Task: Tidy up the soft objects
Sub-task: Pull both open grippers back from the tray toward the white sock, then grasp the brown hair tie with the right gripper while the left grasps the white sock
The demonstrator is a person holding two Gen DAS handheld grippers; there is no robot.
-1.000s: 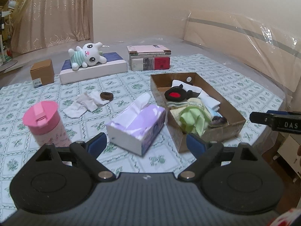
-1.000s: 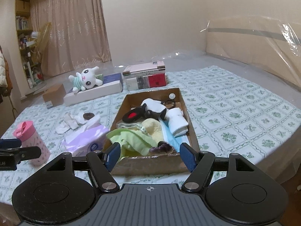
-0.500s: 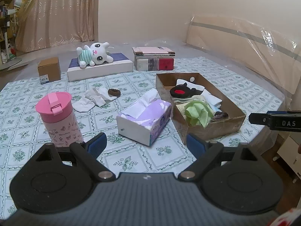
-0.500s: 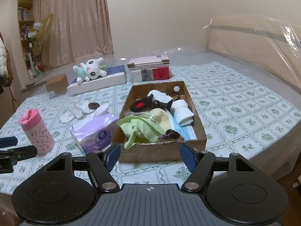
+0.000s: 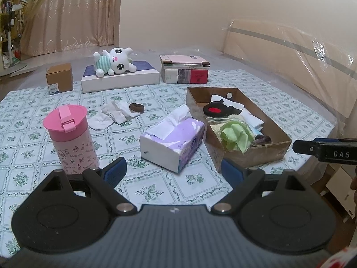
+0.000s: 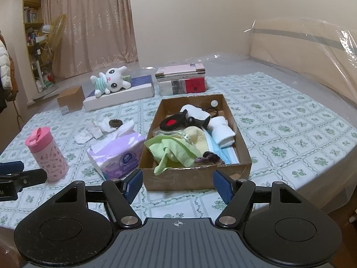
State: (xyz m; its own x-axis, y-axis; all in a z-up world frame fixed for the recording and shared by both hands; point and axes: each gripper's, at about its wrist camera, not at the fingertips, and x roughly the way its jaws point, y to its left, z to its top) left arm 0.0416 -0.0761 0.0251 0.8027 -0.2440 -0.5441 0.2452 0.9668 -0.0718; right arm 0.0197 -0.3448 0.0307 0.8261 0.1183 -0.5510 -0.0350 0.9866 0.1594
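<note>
Soft objects, mixed lot, on a bed covered with a green-patterned sheet [image 6: 290, 120]. Listed left to right.

Pink lidded tumbler [image 5: 71, 139]: upright, closed, near the left edge.
White cloths [image 5: 110, 116]: loose on the sheet, with a brown hair tie [image 5: 136, 107] just beside them.
Tissue box [image 6: 118, 153], lilac: one tissue standing out of the slot; sits just beside the left wall of the cardboard tray.
Cardboard tray [image 6: 196, 176], open-topped: holds a black-and-red plush item [image 6: 173, 121], a rolled white cloth [image 6: 223, 130], a yellow towel [image 6: 196, 137], a green cloth [image 6: 173, 151] draped over the near edge, a blue face mask [image 6: 225, 154] and a dark scrunchie [image 6: 208, 156].
Plush rabbit [image 6: 110, 82]: lying on a flat white box [image 6: 125, 93] at the far side, beside a stack of books [image 6: 181, 81].

Left gripper [image 5: 173, 170]: fingers apart, holding nothing, above the sheet.
Right gripper [image 6: 177, 182]: fingers apart, holding nothing, before the tray's near wall.
</note>
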